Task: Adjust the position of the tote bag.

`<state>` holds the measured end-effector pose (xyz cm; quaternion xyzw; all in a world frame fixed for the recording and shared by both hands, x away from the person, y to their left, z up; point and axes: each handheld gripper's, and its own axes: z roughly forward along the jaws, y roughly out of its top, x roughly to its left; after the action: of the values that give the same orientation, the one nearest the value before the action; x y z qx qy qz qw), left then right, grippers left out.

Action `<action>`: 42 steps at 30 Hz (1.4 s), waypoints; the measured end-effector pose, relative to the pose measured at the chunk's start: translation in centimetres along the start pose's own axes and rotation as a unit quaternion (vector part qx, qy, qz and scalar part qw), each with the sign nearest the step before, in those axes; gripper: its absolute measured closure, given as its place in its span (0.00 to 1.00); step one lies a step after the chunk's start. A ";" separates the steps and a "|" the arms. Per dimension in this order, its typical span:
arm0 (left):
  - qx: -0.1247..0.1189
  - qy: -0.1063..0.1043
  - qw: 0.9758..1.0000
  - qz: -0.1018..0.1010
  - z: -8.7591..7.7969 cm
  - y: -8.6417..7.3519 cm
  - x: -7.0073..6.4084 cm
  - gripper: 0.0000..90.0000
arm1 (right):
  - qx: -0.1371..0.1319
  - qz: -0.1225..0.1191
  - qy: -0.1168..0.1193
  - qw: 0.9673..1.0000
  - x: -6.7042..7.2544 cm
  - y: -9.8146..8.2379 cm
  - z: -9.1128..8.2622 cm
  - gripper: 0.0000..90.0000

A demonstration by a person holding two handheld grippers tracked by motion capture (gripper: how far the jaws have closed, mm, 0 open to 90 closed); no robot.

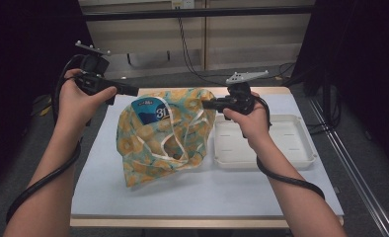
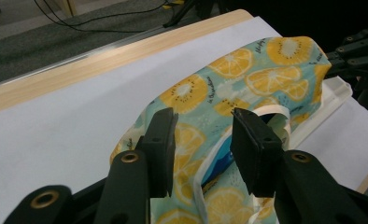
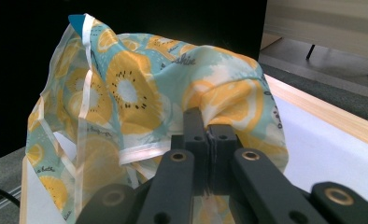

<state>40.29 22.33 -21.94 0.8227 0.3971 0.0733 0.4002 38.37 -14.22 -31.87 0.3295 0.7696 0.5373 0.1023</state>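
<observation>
A fruit-print fabric bag stands mid-counter, its right top edge clenched in the right tongs, while the left tongs, released and empty, hover above its left rim, nearer the blue packet inside.

In the high view, the bag is seen standing at the centre of the frame on the mat that covers the table, with a packet held inside its upper part. The tray is placed just right of the bag on the same mat, touching or nearly touching it (which of the two cannot be told). The left gripper is found at the upper left, just above the bag's top left edge and apart from it, while the right gripper is set at the bag's upper right edge, above the tray's left end.
</observation>
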 end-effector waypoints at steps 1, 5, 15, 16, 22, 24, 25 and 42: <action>-0.003 -0.002 1.000 -0.003 -0.1 0.0 -0.2 0.67 | 0.000 0.000 0.000 1.000 0.0 0.0 0.0 0.99; 0.001 -0.005 1.000 0.018 -0.4 -0.2 -0.9 0.64 | 0.002 0.001 0.001 1.000 0.1 -0.1 0.1 0.99; 0.011 -0.021 0.999 0.034 -1.0 -0.5 -2.0 0.66 | 0.003 0.002 0.002 1.000 0.3 0.0 0.1 0.99; 0.017 -0.023 0.999 0.035 -0.9 -0.6 -2.2 0.67 | 0.004 0.004 0.003 1.000 0.3 0.0 0.1 0.99; 0.024 -0.037 0.998 0.039 0.4 -1.7 -2.9 0.67 | 0.003 0.003 0.006 1.000 0.5 0.0 0.4 0.99; 0.026 -0.044 0.998 0.037 0.9 -2.0 -3.1 0.67 | 0.003 0.002 0.006 1.000 0.6 0.0 0.4 0.99; 0.027 -0.047 0.998 0.041 1.1 -2.2 -3.2 0.67 | 0.002 0.002 0.006 1.000 0.6 -0.1 0.4 0.99; 0.042 -0.082 0.995 0.044 5.5 -3.5 -4.9 0.56 | 0.002 0.001 0.007 1.000 0.7 -0.2 0.6 0.99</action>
<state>37.31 16.80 -27.10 0.8586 0.3294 0.0065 0.3927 38.05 -13.36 -32.11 0.3268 0.7708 0.5383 0.0962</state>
